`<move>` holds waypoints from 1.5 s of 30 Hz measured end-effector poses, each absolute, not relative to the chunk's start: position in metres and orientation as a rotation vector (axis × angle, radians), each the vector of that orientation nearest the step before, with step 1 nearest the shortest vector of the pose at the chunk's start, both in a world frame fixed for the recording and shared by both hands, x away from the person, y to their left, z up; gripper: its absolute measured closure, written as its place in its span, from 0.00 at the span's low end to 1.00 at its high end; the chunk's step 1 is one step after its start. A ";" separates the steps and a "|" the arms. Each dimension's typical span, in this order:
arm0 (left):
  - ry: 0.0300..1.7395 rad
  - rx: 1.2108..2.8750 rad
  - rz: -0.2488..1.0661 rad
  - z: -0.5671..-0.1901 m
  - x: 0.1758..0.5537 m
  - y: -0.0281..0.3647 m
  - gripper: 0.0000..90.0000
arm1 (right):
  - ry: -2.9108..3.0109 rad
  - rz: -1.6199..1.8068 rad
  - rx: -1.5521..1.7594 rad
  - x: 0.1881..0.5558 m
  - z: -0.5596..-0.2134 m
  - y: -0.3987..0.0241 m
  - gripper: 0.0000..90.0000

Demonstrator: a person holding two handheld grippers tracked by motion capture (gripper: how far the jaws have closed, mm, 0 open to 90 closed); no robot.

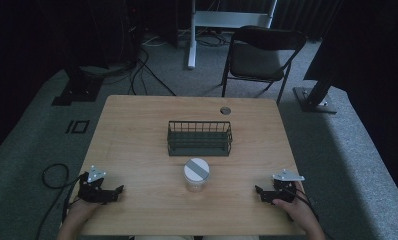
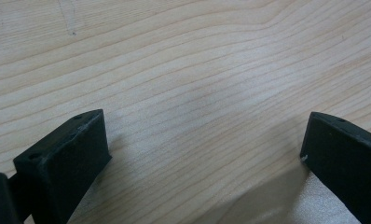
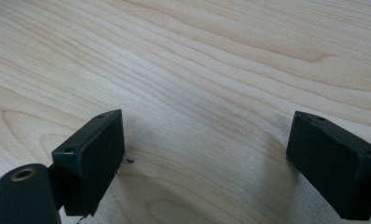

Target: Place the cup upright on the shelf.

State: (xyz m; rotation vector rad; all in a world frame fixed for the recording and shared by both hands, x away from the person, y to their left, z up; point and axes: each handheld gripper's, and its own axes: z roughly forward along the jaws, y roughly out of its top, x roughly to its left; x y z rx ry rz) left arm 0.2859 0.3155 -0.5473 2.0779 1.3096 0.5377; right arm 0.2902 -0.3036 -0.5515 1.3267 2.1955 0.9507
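Both claws released, left claw (image 1: pixel 118 189) lower left and right claw (image 1: pixel 257 189) lower right on desk (image 1: pixel 137 130), flanking lidded jar (image 1: pixel 196 174) below wire basket (image 1: pixel 200 138).

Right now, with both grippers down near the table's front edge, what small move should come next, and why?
Probably bring the right gripper in toward the jar. Both it and the left gripper are open, holding nothing, with bare table between their jaws. The jar stands upright and lidded midway between them, in front of the rack.
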 end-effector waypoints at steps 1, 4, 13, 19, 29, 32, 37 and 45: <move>1.310 2.078 0.538 -0.547 0.286 0.316 0.01 | 2.196 0.953 1.324 0.290 -0.552 -0.303 0.12; 1.310 2.078 0.538 -0.547 0.286 0.315 0.01 | 2.189 0.962 1.329 0.290 -0.551 -0.303 0.12; 1.310 2.078 0.538 -0.547 0.286 0.315 0.01 | 2.198 1.008 1.287 0.291 -0.543 -0.291 0.12; 1.309 2.078 0.537 -0.547 0.286 0.315 0.01 | 2.202 1.023 1.266 0.292 -0.539 -0.285 0.12; 1.310 2.078 0.538 -0.547 0.286 0.315 0.01 | 2.198 1.091 1.198 0.291 -0.528 -0.268 0.12; 1.310 2.078 0.537 -0.547 0.286 0.315 0.01 | 2.194 1.107 1.186 0.292 -0.525 -0.264 0.12; 1.309 2.078 0.537 -0.547 0.286 0.315 0.01 | 2.230 1.113 1.130 0.292 -0.524 -0.256 0.12; 1.310 2.077 0.538 -0.547 0.286 0.315 0.01 | 2.283 1.177 1.030 0.289 -0.521 -0.240 0.12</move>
